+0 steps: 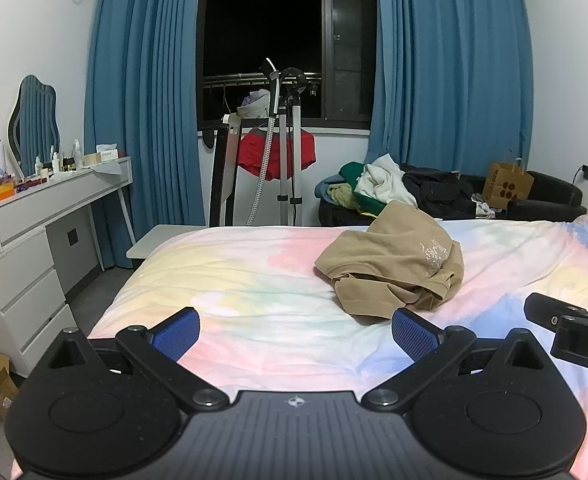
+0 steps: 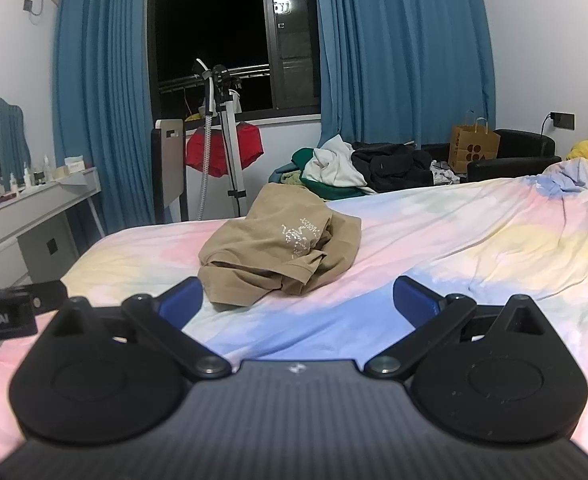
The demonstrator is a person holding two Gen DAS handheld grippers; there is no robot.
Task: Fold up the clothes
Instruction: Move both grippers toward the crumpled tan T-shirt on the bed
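A crumpled tan garment with a white print [image 1: 389, 268] lies in a heap on the pastel tie-dye bedspread [image 1: 254, 276]. It also shows in the right wrist view [image 2: 282, 252]. My left gripper [image 1: 295, 330] is open and empty, held above the bed, nearer than the garment and a little to its left. My right gripper [image 2: 297, 298] is open and empty, just short of the garment's near edge. Part of the right gripper shows at the right edge of the left wrist view [image 1: 573, 328].
A pile of other clothes [image 1: 405, 188] lies on a black sofa beyond the bed, with a paper bag [image 1: 507, 186]. A garment steamer stand [image 1: 282, 140] and red garment stand by the window. A white dresser [image 1: 34, 232] is on the left.
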